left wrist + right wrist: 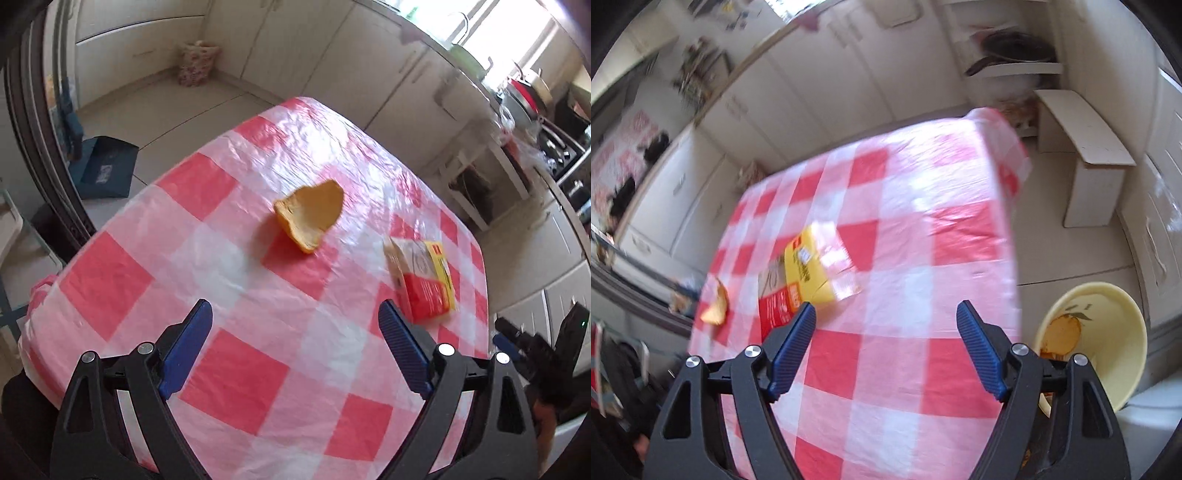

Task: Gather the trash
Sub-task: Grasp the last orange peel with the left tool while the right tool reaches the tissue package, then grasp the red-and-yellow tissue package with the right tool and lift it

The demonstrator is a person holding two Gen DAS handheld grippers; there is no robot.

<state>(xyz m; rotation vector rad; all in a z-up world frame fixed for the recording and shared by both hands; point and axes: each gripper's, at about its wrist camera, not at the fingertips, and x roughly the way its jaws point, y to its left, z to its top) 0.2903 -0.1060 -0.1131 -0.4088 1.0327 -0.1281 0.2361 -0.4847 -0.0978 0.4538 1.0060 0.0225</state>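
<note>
A piece of orange peel (pixel 309 217) lies on the red-and-white checked tablecloth (pixel 229 369), ahead of my left gripper (pixel 295 314), which is open and empty above the cloth. A yellow and red carton (pixel 424 280) lies flat to the peel's right. In the right wrist view the carton (pixel 809 273) lies just ahead and left of my right gripper (pixel 886 314), open and empty, with the peel (pixel 716 304) at the table's left edge. A pale yellow bin (pixel 1108 332) stands on the floor right of the table, with peel inside.
White kitchen cabinets (pixel 332 62) line the walls. A patterned bag (pixel 197 62) stands on the floor in the far corner. A dark blue box (pixel 107 171) sits on the floor left of the table. A white step stool (pixel 1086 155) stands beyond the table's right corner.
</note>
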